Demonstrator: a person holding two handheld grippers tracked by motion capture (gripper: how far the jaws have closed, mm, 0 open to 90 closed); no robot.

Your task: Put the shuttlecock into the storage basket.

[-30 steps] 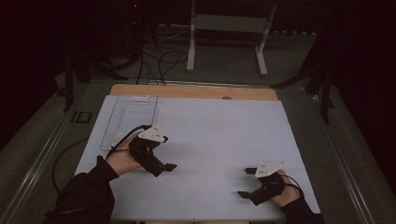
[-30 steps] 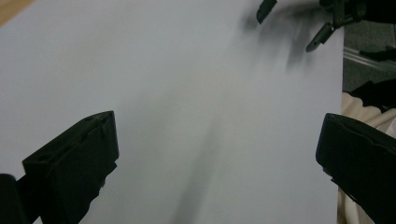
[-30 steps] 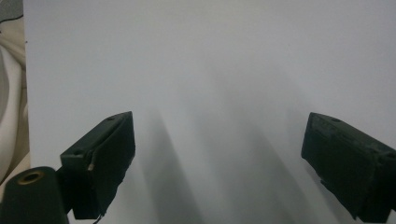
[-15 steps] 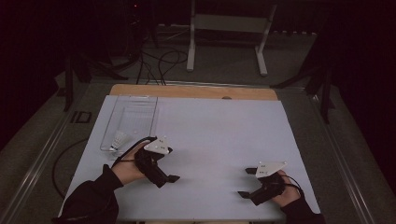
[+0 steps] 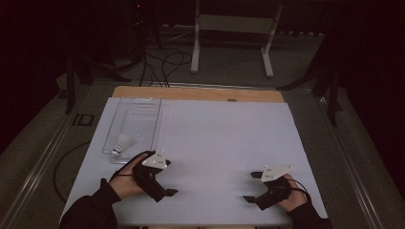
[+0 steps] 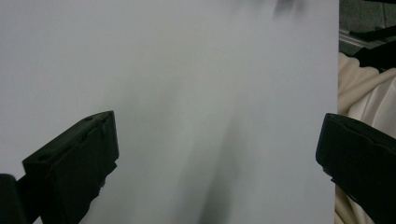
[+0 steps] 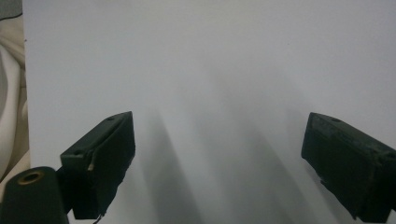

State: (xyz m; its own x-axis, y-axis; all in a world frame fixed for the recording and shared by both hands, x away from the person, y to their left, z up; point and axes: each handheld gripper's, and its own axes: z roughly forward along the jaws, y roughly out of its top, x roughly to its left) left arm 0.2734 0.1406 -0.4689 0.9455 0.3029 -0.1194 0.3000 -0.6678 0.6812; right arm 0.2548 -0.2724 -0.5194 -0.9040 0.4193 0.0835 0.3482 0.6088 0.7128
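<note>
A white sheet [image 5: 215,148] covers the table. A clear plastic tray [image 5: 155,121] sits on the sheet at its far left side. Inside the tray, at its near end, lies a small white shuttlecock [image 5: 121,143].

The left gripper [image 5: 165,188] is just in front of the tray's near end, low over the sheet. Its jaws are spread wide with nothing between them. The right gripper [image 5: 252,187] is well apart from the tray, over by the sheet's near right corner. Its jaws are spread wide too, and they hold nothing
</note>
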